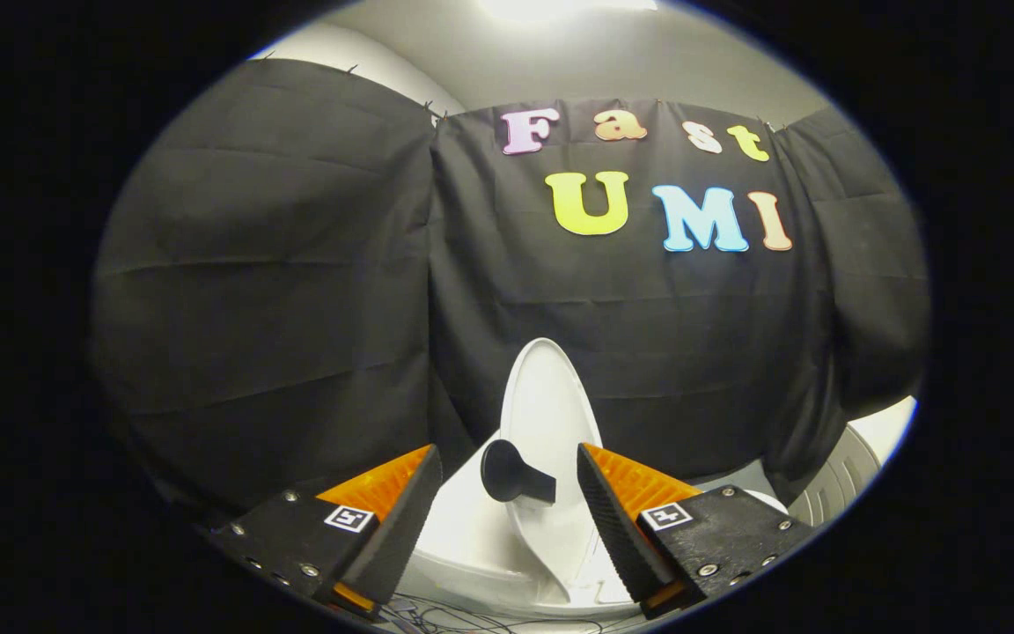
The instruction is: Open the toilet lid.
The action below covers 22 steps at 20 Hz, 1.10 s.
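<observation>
A small white toilet [472,546] stands just ahead of my fingers, against the black cloth wall. Its white lid [549,414] is raised, standing nearly upright and seen almost edge-on. A black knob-like handle [511,475] sticks out from the lid's face toward the left. My gripper [507,493] is open, with its two fingers [401,515] spread wide on either side of the lid and handle. Neither finger touches the lid or the handle. The bowl's rim [507,590] shows low between the fingers.
Black cloth [296,291] closes the space behind and to both sides of the toilet. A white ribbed object [841,480] stands at the right, beyond the right finger. Thin cables [454,616] lie on the floor under the toilet's front.
</observation>
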Each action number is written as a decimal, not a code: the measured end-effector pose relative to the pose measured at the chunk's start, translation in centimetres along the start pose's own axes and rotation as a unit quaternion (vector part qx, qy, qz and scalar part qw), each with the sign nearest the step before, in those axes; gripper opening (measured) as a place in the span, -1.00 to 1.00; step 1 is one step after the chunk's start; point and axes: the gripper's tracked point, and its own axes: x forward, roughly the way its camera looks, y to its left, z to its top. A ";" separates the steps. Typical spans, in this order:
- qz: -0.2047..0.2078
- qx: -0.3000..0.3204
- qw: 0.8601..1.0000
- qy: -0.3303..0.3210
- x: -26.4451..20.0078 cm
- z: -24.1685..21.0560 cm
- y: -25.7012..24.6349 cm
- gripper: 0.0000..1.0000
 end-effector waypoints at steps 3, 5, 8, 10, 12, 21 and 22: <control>0.024 0.044 0.997 -0.051 -2.2 3.8 -1.1 0.88; 0.020 0.059 0.995 -0.084 -3.4 6.3 -3.3 0.88; 0.000 0.077 0.990 -0.121 -4.8 9.1 -7.4 0.88; -0.023 0.063 0.988 -0.137 -5.7 10.5 -10.6 0.89; -0.045 0.045 0.986 -0.152 -6.3 11.7 -13.7 0.90; -0.157 0.003 0.976 -0.148 -8.0 11.1 -30.7 0.91; -0.167 -0.004 0.975 -0.145 -8.4 10.7 -32.3 0.91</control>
